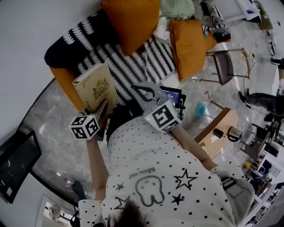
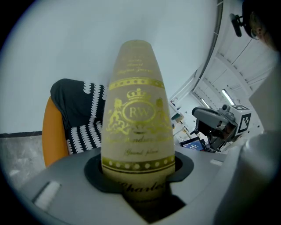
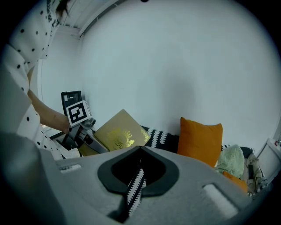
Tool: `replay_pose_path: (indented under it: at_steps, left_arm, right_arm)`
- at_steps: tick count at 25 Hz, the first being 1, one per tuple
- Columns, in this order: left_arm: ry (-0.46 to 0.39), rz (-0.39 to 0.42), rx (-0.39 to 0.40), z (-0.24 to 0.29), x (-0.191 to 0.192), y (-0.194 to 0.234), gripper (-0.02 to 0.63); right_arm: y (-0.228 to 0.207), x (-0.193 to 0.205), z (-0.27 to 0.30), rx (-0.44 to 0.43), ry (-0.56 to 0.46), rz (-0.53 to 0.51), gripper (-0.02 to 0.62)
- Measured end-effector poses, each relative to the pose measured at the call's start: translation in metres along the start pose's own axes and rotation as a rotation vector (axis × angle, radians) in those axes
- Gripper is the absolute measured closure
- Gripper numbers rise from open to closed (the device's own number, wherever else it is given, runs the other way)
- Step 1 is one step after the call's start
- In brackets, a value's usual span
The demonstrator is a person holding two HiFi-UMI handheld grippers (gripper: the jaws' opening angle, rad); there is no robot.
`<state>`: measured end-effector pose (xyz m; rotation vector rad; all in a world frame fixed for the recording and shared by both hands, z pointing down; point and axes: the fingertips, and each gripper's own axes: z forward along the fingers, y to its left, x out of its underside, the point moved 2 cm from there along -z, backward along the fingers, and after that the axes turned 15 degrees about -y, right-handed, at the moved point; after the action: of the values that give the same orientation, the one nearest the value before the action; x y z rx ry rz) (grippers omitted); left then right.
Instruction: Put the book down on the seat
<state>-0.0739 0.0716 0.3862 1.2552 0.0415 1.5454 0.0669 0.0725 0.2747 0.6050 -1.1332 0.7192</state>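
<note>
The book (image 1: 95,88) is tan with a gold crest. It stands upright over the front left corner of the sofa seat (image 1: 128,66), which is covered by a black-and-white zigzag throw. My left gripper (image 1: 103,108) is shut on the book's lower edge. In the left gripper view the book (image 2: 138,123) rises from between the jaws of this gripper (image 2: 138,176), with the seat (image 2: 81,127) behind it. My right gripper (image 1: 135,86) hangs just right of the book, shut and holding nothing. From the right gripper (image 3: 140,149) the book (image 3: 120,134) shows at the left.
Two orange cushions (image 1: 133,20) (image 1: 188,46) lean on the sofa back, with a green bundle (image 1: 177,9) behind them. A dark chair (image 1: 224,66) and a wooden table (image 1: 222,131) stand to the right. A dark screen (image 1: 15,164) sits low on the left.
</note>
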Motion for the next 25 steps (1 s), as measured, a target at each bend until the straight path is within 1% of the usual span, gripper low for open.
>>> replay_pose_path:
  at_steps: [6, 11, 15, 19, 25]
  left_arm:
    - [0.034, -0.025, 0.002, 0.011, 0.010, 0.003, 0.377]
    - [0.069, -0.038, 0.008, 0.019, 0.029, 0.021, 0.377]
    - [0.095, -0.036, 0.014, 0.033, 0.033, 0.018, 0.377]
    - [0.104, -0.046, 0.027, 0.037, 0.040, 0.026, 0.377]
    - [0.137, -0.061, 0.043, 0.047, 0.053, 0.027, 0.377]
  right_arm:
    - [0.000, 0.000, -0.005, 0.008, 0.015, 0.015, 0.594]
    - [0.006, 0.005, -0.006, 0.023, 0.031, -0.004, 0.594]
    - [-0.002, 0.007, -0.015, 0.030, 0.046, -0.018, 0.594]
    - [0.006, 0.009, -0.014, 0.030, 0.055, -0.026, 0.594]
    - [0.004, 0.015, -0.018, 0.057, 0.080, -0.007, 0.594]
